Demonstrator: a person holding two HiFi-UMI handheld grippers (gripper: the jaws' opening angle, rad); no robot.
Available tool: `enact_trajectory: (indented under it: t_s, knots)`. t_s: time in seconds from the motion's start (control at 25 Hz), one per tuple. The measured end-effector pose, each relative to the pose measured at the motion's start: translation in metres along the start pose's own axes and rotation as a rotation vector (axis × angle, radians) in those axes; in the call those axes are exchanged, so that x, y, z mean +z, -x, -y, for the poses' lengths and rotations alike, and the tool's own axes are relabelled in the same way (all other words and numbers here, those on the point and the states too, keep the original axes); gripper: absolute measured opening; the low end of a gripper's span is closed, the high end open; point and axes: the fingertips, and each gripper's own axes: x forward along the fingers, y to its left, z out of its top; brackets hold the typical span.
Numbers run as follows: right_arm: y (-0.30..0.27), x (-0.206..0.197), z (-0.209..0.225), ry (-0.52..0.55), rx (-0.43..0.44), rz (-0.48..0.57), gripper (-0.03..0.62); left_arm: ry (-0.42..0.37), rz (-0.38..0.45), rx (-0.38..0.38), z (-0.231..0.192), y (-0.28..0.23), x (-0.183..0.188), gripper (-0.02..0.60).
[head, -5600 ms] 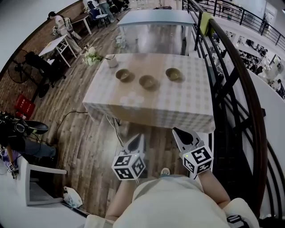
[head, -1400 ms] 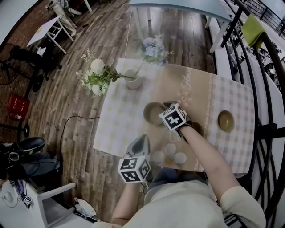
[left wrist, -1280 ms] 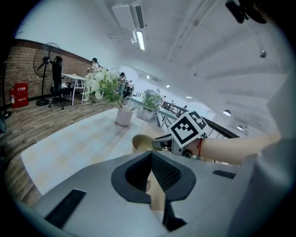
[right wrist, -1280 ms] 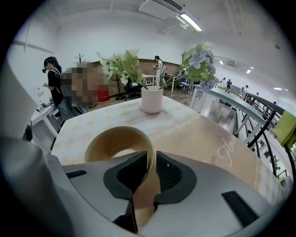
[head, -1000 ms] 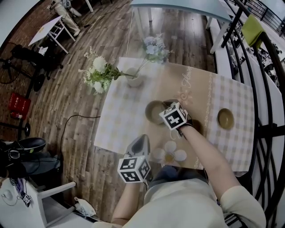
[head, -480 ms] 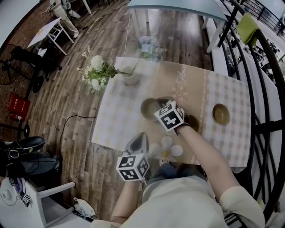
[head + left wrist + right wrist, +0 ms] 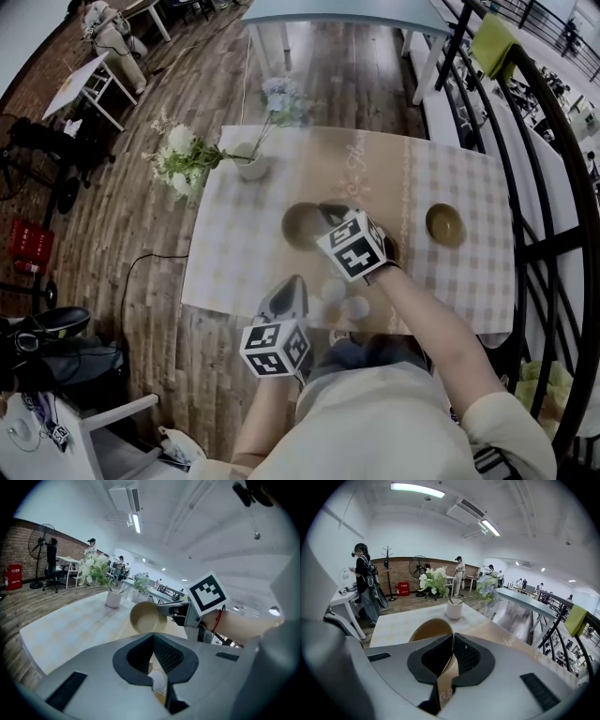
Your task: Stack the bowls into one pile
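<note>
Nearest the person, the left gripper hovers at the table edge, jaws pressed together on nothing. Beyond it, the right gripper pinches the rim of a tan bowl, tilted above mid-table. A second bowl sits well apart on the right. A flower vase stands farthest.
</note>
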Motion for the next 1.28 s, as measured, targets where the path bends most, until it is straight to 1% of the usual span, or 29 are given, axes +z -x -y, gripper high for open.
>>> enact_trajectory:
  t_s: [0.2, 0.36, 0.64, 0.96, 1.16, 1.28]
  knots:
    - [0.026, -0.002, 0.006, -0.015, -0.016, 0.030, 0.009, -0.023, -0.002, -0.033, 0.015, -0.002, 0.000, 0.003]
    - [0.044, -0.011, 0.009, -0.021, -0.034, 0.036, 0.009, -0.036, -0.007, -0.048, 0.021, -0.001, -0.003, 0.004]
    - [0.072, -0.043, 0.019, -0.040, -0.083, 0.028, 0.009, -0.052, -0.026, -0.080, 0.032, -0.002, -0.009, 0.003]
    - [0.095, -0.084, 0.043, -0.126, -0.167, -0.015, 0.009, -0.062, -0.045, -0.100, 0.040, -0.004, -0.014, 0.003]
    - [0.105, -0.108, 0.055, -0.154, -0.221, -0.038, 0.009, -0.064, -0.059, -0.114, 0.046, -0.004, -0.018, 0.004]
    - [0.108, -0.118, 0.059, -0.180, -0.239, -0.047, 0.009, -0.067, -0.064, -0.122, 0.049, -0.004, -0.019, 0.003]
